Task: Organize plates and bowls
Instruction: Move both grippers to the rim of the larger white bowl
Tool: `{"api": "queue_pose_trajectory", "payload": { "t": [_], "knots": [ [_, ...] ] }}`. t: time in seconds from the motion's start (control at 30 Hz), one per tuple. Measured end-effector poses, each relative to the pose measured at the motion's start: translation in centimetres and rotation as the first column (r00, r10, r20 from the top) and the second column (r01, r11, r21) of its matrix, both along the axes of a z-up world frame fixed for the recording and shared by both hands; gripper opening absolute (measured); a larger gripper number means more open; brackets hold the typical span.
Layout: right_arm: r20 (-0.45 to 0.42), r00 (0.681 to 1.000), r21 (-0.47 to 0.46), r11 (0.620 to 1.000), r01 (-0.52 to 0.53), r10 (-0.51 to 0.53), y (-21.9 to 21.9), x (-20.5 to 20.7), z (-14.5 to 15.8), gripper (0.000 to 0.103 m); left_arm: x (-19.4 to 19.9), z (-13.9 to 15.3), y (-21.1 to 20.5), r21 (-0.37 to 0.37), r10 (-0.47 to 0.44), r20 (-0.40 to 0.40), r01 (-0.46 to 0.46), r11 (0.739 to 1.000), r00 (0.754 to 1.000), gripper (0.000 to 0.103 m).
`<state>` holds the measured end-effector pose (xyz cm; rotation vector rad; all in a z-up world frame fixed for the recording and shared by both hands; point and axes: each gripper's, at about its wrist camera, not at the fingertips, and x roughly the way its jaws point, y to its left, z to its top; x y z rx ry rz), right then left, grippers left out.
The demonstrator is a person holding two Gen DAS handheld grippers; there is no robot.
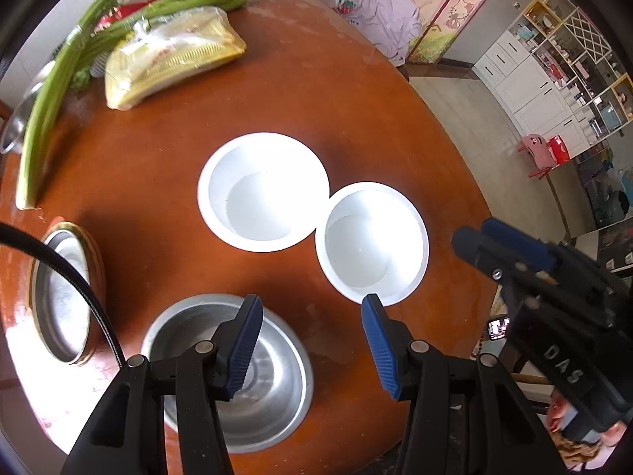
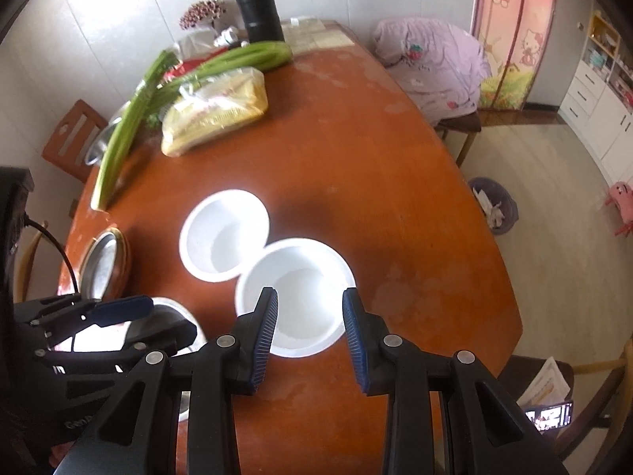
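Two white bowls stand touching on the round wooden table (image 1: 336,91): the far one (image 1: 263,192) (image 2: 224,235) and the near one (image 1: 372,243) (image 2: 296,297). A steel bowl (image 1: 233,372) sits at the front, and a gold-rimmed steel dish (image 1: 65,293) (image 2: 103,265) at the left. My left gripper (image 1: 312,304) is open with nothing between its fingers, hovering between the steel bowl and the near white bowl. My right gripper (image 2: 310,297) is open and empty above the near white bowl; it also shows at the right of the left wrist view as the right gripper (image 1: 502,245).
At the table's far left lie green stalks (image 1: 79,63) (image 2: 130,118) and a bagged yellow package (image 1: 174,55) (image 2: 215,111). A black flask (image 2: 259,4) stands at the far edge. A chair with purple cloth (image 2: 431,59) is at the far right; a wastebasket (image 2: 494,206) stands on the floor.
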<state>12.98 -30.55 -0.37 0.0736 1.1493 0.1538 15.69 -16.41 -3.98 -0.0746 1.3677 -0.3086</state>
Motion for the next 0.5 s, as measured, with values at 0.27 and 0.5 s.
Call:
{"api": "queue_pose_trajectory", "payload": {
  "t": [0.27, 0.5],
  "knots": [
    [-0.079, 0.997, -0.019, 1.0, 0.009, -0.01, -1.1, 1.5, -3.4, 0.035, 2.2, -3.0, -1.0, -0.028, 0.021, -0.084, -0.023, 0.999, 0.996, 0.052],
    [-0.148, 0.989, -0.014, 1.0, 0.023, -0.025, -1.5, 2.8, -6.6, 0.035, 3.4, -5.0, -1.6, -0.022, 0.028, -0.128, -0.031, 0.999, 0.991, 0.052]
  ]
}}
